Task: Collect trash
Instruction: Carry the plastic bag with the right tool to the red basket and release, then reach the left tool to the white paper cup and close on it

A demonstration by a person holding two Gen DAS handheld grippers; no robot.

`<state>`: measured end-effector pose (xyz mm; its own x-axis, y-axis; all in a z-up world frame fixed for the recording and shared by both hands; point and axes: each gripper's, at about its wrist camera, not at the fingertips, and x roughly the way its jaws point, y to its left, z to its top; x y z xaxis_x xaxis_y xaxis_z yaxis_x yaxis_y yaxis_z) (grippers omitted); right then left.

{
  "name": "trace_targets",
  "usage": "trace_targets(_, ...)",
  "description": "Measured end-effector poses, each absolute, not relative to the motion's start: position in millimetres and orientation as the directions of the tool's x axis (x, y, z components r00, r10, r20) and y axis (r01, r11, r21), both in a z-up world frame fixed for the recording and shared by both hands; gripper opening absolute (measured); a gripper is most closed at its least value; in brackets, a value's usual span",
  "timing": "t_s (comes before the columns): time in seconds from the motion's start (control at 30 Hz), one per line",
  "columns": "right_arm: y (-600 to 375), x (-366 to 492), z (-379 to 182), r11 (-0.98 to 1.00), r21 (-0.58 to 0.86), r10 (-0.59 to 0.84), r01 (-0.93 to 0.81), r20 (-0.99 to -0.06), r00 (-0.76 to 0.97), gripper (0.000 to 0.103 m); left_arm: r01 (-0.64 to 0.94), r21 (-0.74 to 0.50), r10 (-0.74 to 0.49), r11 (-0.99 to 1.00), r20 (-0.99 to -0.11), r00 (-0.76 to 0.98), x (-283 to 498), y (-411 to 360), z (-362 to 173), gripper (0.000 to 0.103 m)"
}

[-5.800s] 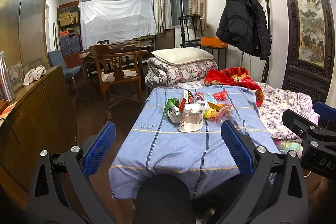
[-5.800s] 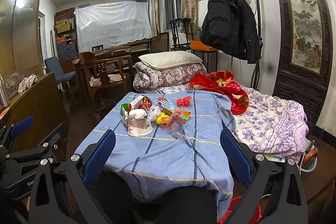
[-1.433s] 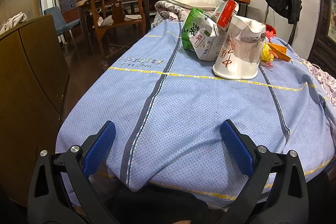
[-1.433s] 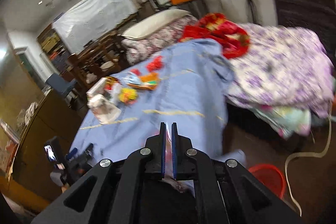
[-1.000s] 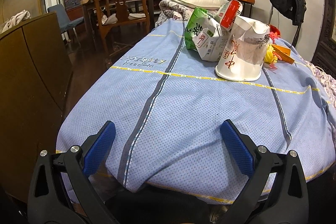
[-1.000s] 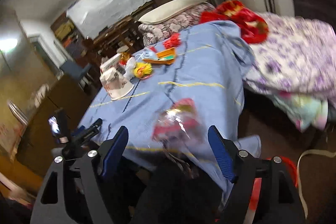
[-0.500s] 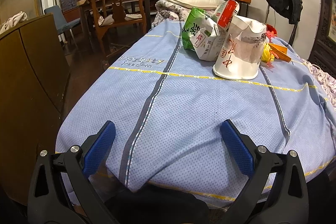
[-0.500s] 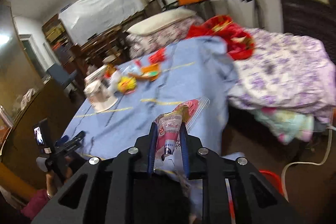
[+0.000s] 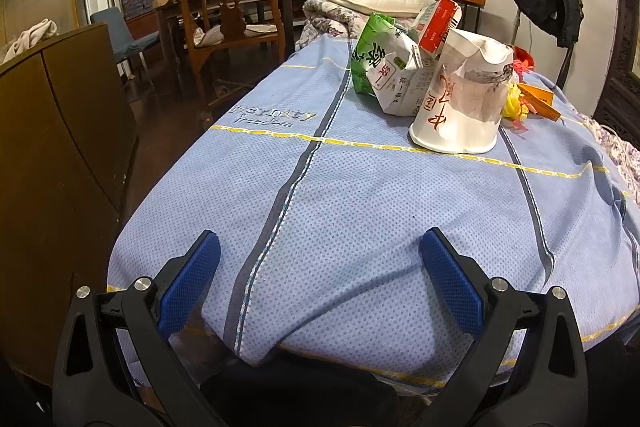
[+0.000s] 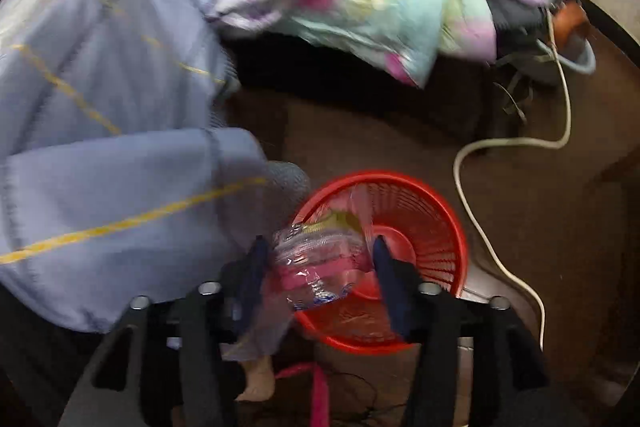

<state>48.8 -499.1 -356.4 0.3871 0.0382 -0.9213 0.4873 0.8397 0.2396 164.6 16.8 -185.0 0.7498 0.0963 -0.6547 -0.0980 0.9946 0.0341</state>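
**Wrapper over bin; pile not yet touched**

Right claw: your jaws stand apart, aimed down at the floor. The clear wrapper with pink print sits between them, above the near rim of the red bin. The frame is blurred, so you cannot tell whether either finger touches the film; judged released or nearly so. The film looks thin, light and slick. It may drift or cling, so check that it lands inside the bin.

Left claw: your jaws are wide apart and empty, low at the near edge of the surface under its blue cloth. Well beyond them lies the remaining trash.

- Cup: white paper, upside down, crumpled. Judged light and soft; it will crush. Take it across the mid wall, gently.
- Cartons: green-and-white one touching the cup, red-and-white one leaning behind. Stiffer card, likely empty; pinch a flat panel or a folded top.
- Scraps: yellow and orange bits just beyond the cup. Flimsy; pinch low, against the cloth.
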Motion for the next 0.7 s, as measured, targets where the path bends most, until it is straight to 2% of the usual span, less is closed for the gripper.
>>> trace_targets(0.1, -505, 43, -351, 0.823, 0.265, 0.043, 0.503, -0.911, 0.41, 0.057, -0.105, 0.034, 0.101, 0.994, -0.655, 0.749, 166, 16, -185, 0.097)
trace_targets(0.2, -510, 37, -323, 0.806, 0.312, 0.032, 0.504, -0.872, 0.489, 0.064, -0.107, 0.034, 0.103, 0.994, -0.656, 0.747, 166, 16, -185, 0.097)
trace_targets(0.33, -503, 37, -272, 0.799, 0.393, 0.048, 0.454, -0.795, 0.604, 0.064, -0.067, 0.047, 0.081, 0.997, -0.668, 0.74, 165, 13, -181, 0.097)
trace_targets(0.4, -487, 43, -241, 0.815, 0.429, 0.069, 0.389, -0.739, 0.67, 0.067, -0.032, 0.068, 0.069, 0.997, -0.655, 0.752, 164, 7, -177, 0.097)
trace_targets(0.53, -428, 60, -178, 0.862, 0.466, 0.15, 0.197, -0.607, 0.78, 0.082, 0.054, 0.12, 0.03, 0.991, -0.603, 0.797, 167, -17, -159, 0.097)
trace_targets(0.7, -355, 93, -148, 0.87, 0.493, 0.277, 0.016, -0.516, 0.81, 0.088, 0.101, 0.055, -0.05, 0.993, -0.579, 0.814, 193, -34, -137, 0.097)
